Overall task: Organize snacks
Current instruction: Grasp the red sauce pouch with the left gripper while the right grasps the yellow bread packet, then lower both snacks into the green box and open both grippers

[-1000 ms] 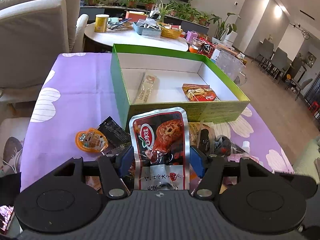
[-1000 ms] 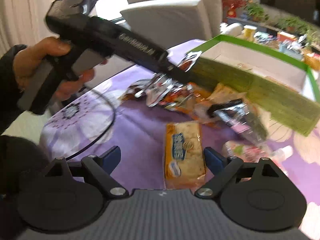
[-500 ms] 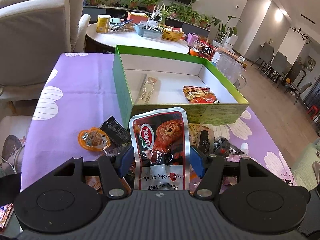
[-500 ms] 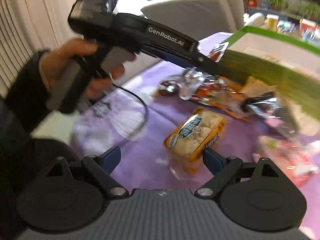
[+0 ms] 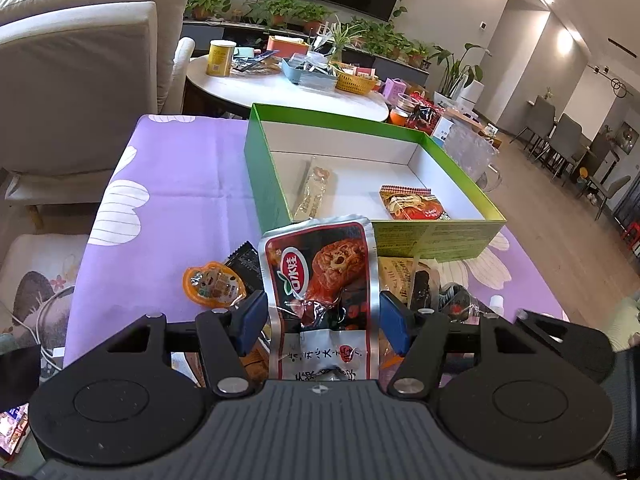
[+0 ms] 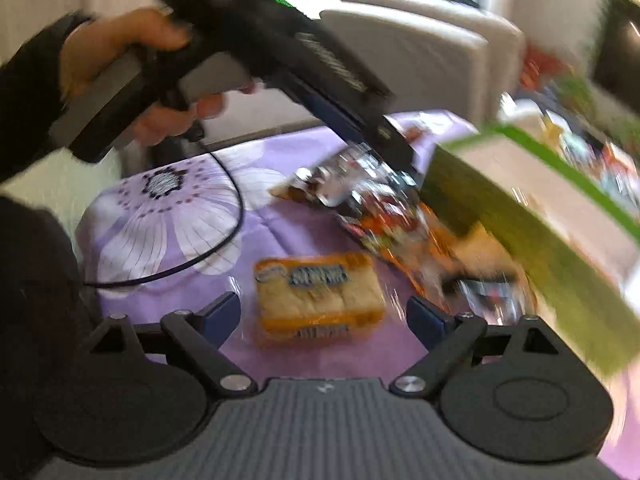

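Cracker pack: we see the orange-and-blue cracker pack (image 6: pixel 320 294) lying flat on the purple cloth between the fingers of our right hand-held gripper (image 6: pixel 322 312), crosswise now, where a second ago it lay lengthwise.
Right hand-held gripper: its jaws are opening; the pack sits between them with a gap on each side, so no pad presses on it. We judge it released or not yet properly taken, so this snack is not on its way to the box.
Meat pouch: the red-and-silver meat snack pouch (image 5: pixel 320 280) stands upright in our left hand-held gripper (image 5: pixel 320 320), its place unchanged over the last second.
Left hand-held gripper: the blue pads sit just beside the pouch edges; we cannot tell whether they clamp it.
Green box: the open green box (image 5: pixel 264 176) stands just beyond the pouch, holding a long pale bar (image 5: pixel 314 190) and a red-orange packet (image 5: pixel 412 204); most of its floor is free.
Loose snacks: an orange jelly cup (image 5: pixel 212 284) and dark wrappers lie near the box's front wall on the desk (image 5: pixel 180 200).
Meaning: two snacks boxed, several left; the pouch looks nearest to going in.
View: the right wrist picture is blurred.
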A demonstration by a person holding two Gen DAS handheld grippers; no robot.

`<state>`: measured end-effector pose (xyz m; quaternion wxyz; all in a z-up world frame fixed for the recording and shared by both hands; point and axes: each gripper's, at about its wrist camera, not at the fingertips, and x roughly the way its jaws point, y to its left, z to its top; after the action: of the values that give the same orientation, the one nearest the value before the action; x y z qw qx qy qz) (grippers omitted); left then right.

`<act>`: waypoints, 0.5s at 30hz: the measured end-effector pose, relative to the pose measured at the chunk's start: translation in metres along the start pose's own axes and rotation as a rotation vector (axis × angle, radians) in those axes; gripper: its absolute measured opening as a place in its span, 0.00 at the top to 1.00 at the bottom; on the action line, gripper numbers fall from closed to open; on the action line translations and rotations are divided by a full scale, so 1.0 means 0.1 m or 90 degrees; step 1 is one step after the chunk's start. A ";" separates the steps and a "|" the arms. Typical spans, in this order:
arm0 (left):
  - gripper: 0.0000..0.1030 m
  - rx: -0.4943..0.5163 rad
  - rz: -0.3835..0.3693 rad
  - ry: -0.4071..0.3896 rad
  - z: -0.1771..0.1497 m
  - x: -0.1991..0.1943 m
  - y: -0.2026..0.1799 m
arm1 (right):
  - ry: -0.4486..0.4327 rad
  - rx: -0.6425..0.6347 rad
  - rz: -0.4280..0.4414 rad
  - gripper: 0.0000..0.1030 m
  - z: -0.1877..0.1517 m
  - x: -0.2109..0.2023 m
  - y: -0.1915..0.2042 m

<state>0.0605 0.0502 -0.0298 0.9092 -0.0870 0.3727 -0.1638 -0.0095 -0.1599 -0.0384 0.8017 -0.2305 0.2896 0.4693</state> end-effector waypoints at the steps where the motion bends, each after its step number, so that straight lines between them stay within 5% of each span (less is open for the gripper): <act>1: 0.45 -0.001 0.002 -0.001 0.00 0.00 0.00 | 0.000 -0.009 -0.001 0.56 0.02 0.05 0.00; 8: 0.45 -0.007 0.011 -0.004 0.01 -0.01 0.04 | 0.075 0.120 0.068 0.48 0.06 0.35 -0.23; 15: 0.45 -0.003 0.005 0.003 0.00 0.03 0.02 | 0.058 0.171 0.008 0.49 0.01 0.33 -0.16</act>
<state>0.0635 0.0506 -0.0321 0.9089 -0.0871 0.3753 -0.1595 0.0179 -0.1464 -0.0581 0.8086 -0.1406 0.3872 0.4202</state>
